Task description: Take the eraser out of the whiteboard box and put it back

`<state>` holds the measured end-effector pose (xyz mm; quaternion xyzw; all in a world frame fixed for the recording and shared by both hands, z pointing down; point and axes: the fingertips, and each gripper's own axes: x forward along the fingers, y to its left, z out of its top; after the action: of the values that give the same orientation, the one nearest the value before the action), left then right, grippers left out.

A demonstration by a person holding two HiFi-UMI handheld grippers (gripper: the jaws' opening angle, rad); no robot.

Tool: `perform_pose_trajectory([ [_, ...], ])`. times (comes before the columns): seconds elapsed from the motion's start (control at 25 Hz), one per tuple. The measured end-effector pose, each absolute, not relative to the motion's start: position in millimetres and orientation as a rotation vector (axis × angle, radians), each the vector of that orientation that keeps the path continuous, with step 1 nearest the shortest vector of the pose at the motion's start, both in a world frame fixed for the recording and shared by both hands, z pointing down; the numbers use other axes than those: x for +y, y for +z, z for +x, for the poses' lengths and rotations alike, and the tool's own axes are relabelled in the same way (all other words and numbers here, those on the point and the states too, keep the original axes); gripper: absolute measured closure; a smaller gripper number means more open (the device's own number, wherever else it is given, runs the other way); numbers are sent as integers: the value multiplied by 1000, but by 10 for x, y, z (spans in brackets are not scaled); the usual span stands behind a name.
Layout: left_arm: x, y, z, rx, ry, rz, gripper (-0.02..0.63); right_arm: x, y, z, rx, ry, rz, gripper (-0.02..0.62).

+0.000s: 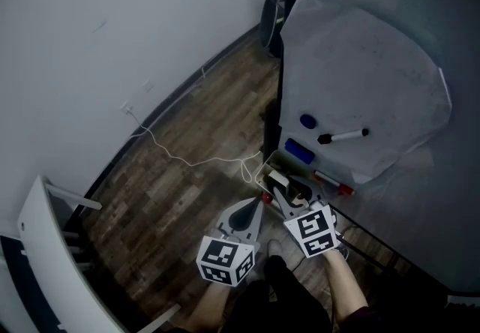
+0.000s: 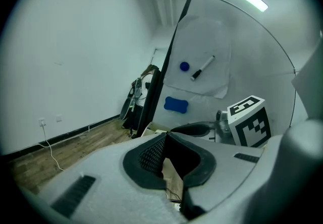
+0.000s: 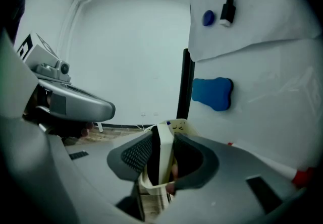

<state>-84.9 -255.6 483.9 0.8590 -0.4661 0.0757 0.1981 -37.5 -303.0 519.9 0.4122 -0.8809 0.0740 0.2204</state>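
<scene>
Head view and both gripper views, entries left to right, each placed from the box [image 3: 180, 125] at the foot of the whiteboard [image 1: 360, 76].

1. Left gripper [image 2: 166, 137]: just left of the box, jaws closed tip to tip, nothing in them. We judge it parked clear so the other has room.
2. Right gripper [image 3: 164, 137]: over the box, jaws apart and straddling the eraser [image 3: 165, 160]. A gap shows at the right pad, so the eraser is not yet gripped.
3. Eraser: inside the box, standing on edge, which we think leaves its flat faces ready for a pinch.
4. Blue pad [image 3: 212, 93]: on the board, above the box.
5. Marker [image 1: 343, 135]: higher still, right of the box, clinging to the board.
</scene>
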Motion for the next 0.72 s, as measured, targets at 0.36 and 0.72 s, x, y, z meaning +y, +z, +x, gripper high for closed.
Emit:
perform_pose_trajectory([
  [0.36, -2562, 4836, -842, -1304, 212, 2405, 600, -3035, 5189, -366, -2443, 192, 1140, 491],
  [0.72, -2588, 4579, -815, -1314, 193, 2453, 600, -2995, 4805, -315, -2529, 194, 1180, 492],
])
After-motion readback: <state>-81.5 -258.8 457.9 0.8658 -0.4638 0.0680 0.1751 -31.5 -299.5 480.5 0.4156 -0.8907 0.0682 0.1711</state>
